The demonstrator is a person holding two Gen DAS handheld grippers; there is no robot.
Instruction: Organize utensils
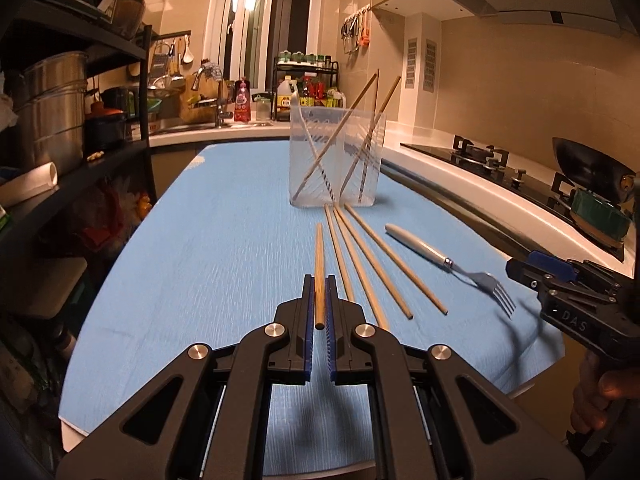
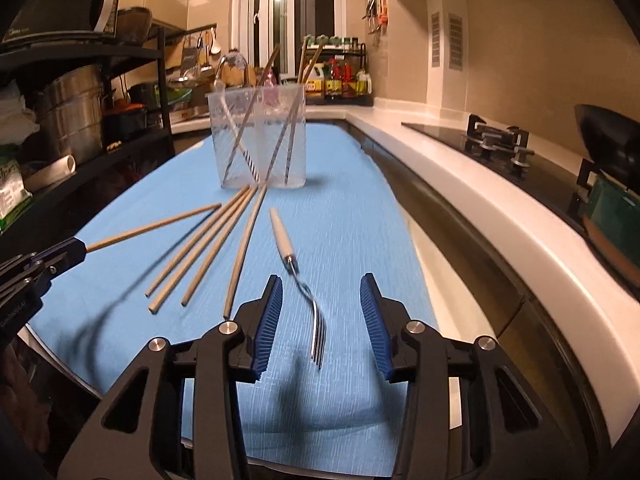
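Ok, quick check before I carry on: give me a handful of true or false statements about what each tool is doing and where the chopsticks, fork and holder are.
1. The left tool is shut on a wooden chopstick. True.
2. The right tool is clamped on the fork. False: its pads stand apart, with the fork between them, untouched.
3. Four chopsticks lie loose on the blue mat. True.
4. The clear holder is empty. False: it already holds utensils, including chopsticks leaning inside.
5. The fork has a black handle. False: the handle is white.
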